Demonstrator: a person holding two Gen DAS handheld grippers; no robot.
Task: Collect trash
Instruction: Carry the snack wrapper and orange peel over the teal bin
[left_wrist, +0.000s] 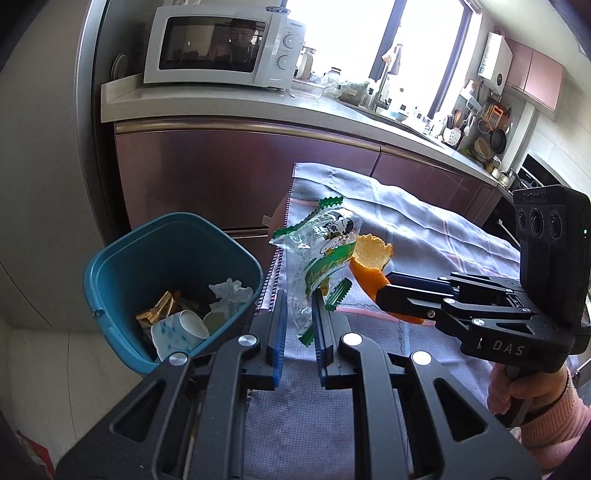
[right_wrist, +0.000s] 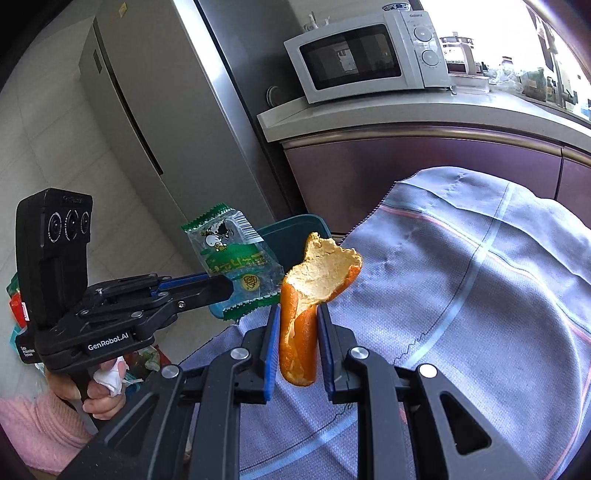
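Observation:
My left gripper (left_wrist: 300, 299) is shut on a clear and green snack wrapper (left_wrist: 320, 254), which stands up above the table's left edge. The same wrapper (right_wrist: 231, 254) shows in the right wrist view, held by the left gripper (right_wrist: 225, 288). My right gripper (right_wrist: 297, 314) is shut on a piece of orange peel (right_wrist: 314, 280), pith side showing at the top. From the left wrist view the peel (left_wrist: 369, 264) sits at the tip of the right gripper (left_wrist: 384, 291), just right of the wrapper. A teal bin (left_wrist: 107, 266) stands on the floor left of the table, holding a paper cup, tissue and wrappers.
A grey-blue checked cloth (right_wrist: 461, 266) covers the table. Behind it run maroon cabinets (left_wrist: 229, 173) with a white microwave (left_wrist: 221, 44) on the counter, and a steel fridge (right_wrist: 147, 103) to the left. A hand in a pink sleeve (left_wrist: 546, 406) holds each gripper handle.

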